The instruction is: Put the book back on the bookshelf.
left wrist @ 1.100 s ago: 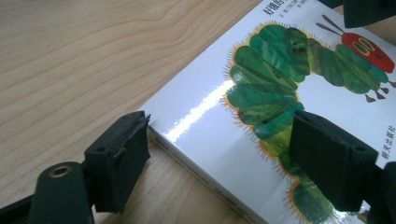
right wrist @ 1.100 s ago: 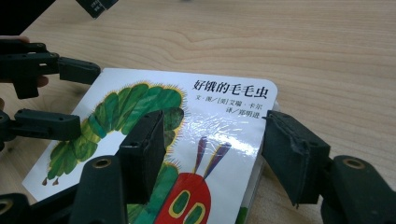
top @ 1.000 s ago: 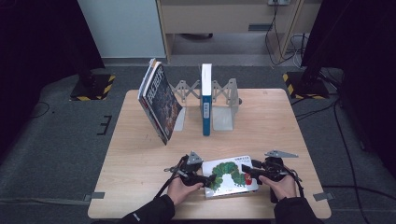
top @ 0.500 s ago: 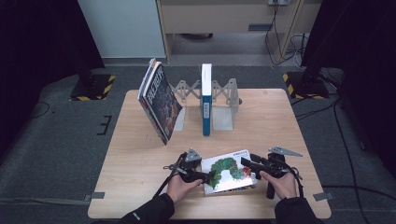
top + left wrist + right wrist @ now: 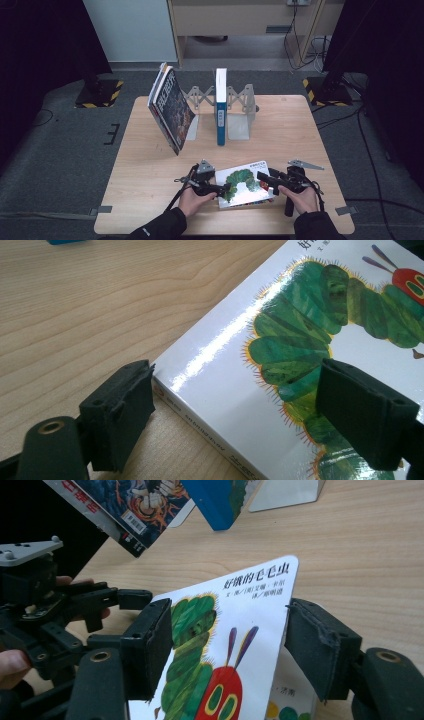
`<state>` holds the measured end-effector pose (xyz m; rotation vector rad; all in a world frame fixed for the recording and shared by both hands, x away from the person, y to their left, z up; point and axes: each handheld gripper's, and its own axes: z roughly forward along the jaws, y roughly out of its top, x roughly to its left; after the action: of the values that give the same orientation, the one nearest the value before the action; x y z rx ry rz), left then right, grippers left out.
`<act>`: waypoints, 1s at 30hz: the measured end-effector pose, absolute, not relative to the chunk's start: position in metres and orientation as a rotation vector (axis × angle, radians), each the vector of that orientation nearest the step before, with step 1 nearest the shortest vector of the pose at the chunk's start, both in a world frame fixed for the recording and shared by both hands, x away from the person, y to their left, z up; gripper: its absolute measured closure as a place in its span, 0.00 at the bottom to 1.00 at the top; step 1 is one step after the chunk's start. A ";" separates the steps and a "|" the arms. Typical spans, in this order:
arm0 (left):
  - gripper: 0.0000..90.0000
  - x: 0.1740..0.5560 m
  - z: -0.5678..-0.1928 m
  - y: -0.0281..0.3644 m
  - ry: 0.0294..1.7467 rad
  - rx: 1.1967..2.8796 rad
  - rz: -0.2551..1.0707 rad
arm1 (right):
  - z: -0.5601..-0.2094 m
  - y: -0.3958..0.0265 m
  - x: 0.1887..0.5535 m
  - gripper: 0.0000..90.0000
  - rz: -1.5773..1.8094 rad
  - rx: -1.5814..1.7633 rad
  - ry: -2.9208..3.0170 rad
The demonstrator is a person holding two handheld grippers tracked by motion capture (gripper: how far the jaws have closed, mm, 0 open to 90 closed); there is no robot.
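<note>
Nearest the person, both hands hold a tool over the front edge of the bench (image 5: 150, 200). Between them lies the caterpillar book (image 5: 245, 182), a white picture book with a green caterpillar on its cover, close to the front of the bench and right of centre.

The left tool (image 5: 220, 189) reaches in from the book's left side. In the left gripper view its jaws straddle the book's near corner (image 5: 225, 385): one pad sits just beside the spine edge, low on the bench side, and the other hangs above the cover over the green body. The pads do not press on the book; the jaws stand wide and have just been opening.

The right tool (image 5: 264, 178) comes in from the book's right side. In the right gripper view (image 5: 227, 645) the cover is raised from the pages below and stands between its two pads, the left pad against the cover's face and the right pad at its edge. The jaws have just opened a little, and whether they pinch the cover I cannot tell.

Farther back stands a metal rack (image 5: 240, 107) with a blue book (image 5: 220, 107) upright in it. Left of it a dark book (image 5: 171, 110) leans, tilted, against the rack's end.
</note>
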<state>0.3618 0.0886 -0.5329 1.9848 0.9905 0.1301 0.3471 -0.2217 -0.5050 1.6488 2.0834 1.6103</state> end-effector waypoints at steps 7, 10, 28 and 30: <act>0.16 0.362 -0.533 0.089 0.988 1.979 0.131 | -0.507 -0.217 0.348 0.39 1.617 1.640 2.147; 0.15 0.361 -0.534 0.089 0.980 1.979 0.133 | -0.510 -0.216 0.351 0.40 1.581 1.638 2.186; 0.10 0.365 -0.537 0.091 0.989 1.969 0.085 | -0.521 -0.200 0.361 0.54 1.514 1.559 2.412; 0.09 0.364 -0.537 0.090 0.988 1.971 0.087 | -0.520 -0.204 0.362 0.56 1.531 1.574 2.399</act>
<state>0.3645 0.0904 -0.5369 1.9710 0.9883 0.0875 0.3618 -0.2035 -0.5199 1.5735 2.3986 1.5314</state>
